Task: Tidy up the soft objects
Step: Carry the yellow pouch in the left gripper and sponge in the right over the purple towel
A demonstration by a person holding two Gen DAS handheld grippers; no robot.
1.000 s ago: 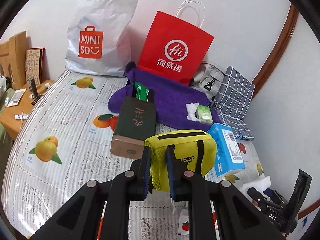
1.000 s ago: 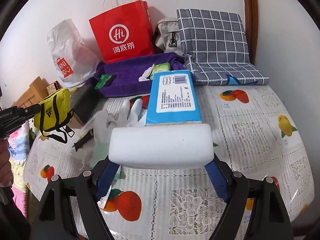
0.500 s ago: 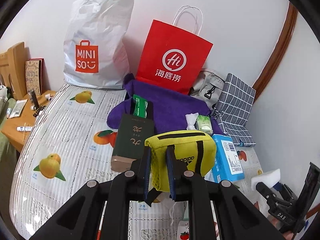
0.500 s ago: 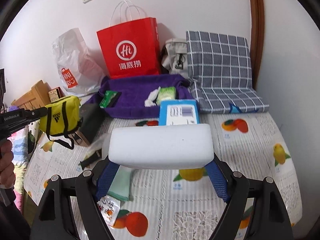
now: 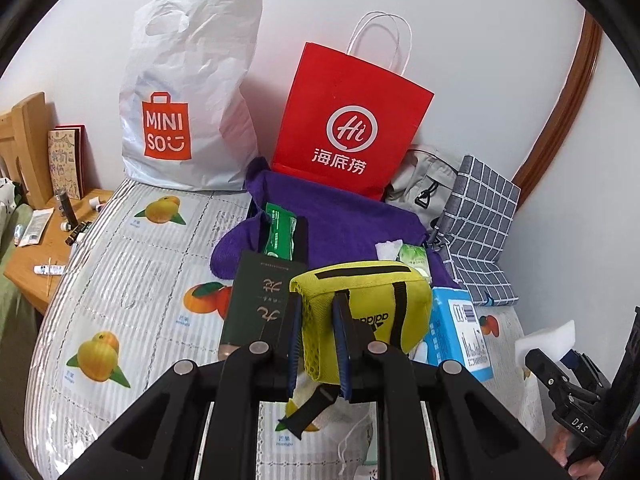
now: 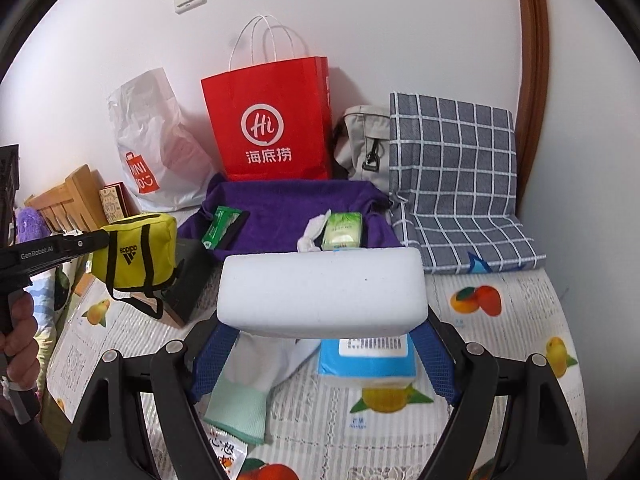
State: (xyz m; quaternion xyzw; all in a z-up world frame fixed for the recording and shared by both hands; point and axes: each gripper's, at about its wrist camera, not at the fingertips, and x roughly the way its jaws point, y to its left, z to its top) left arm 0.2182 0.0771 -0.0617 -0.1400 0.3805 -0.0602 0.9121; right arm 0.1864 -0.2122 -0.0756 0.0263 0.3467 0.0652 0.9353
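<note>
My left gripper (image 5: pixel 316 340) is shut on the mesh end of a yellow adidas pouch (image 5: pixel 372 304) and holds it in the air above the bed; the pouch also shows in the right wrist view (image 6: pixel 136 252). My right gripper (image 6: pixel 320 344) is shut on a white foam sponge (image 6: pixel 320 292), held above the bed; the sponge also shows in the left wrist view (image 5: pixel 548 336). A purple towel (image 6: pixel 288 208) lies at the back, with a green packet (image 6: pixel 220 224) and a tissue pack (image 6: pixel 344 230) on it.
A red paper bag (image 6: pixel 272 120), a white MINISO bag (image 5: pixel 180 112), a grey bag (image 6: pixel 364 144) and a checked cushion (image 6: pixel 456 184) stand along the wall. A dark box (image 5: pixel 260 304), a blue box (image 5: pixel 456 332) and a white glove (image 6: pixel 256 376) lie on the bed. A wooden bedside table (image 5: pixel 36 248) is at left.
Both grippers have lifted and pulled back from the bed with their loads. The pouch and sponge stay gripped as before.
</note>
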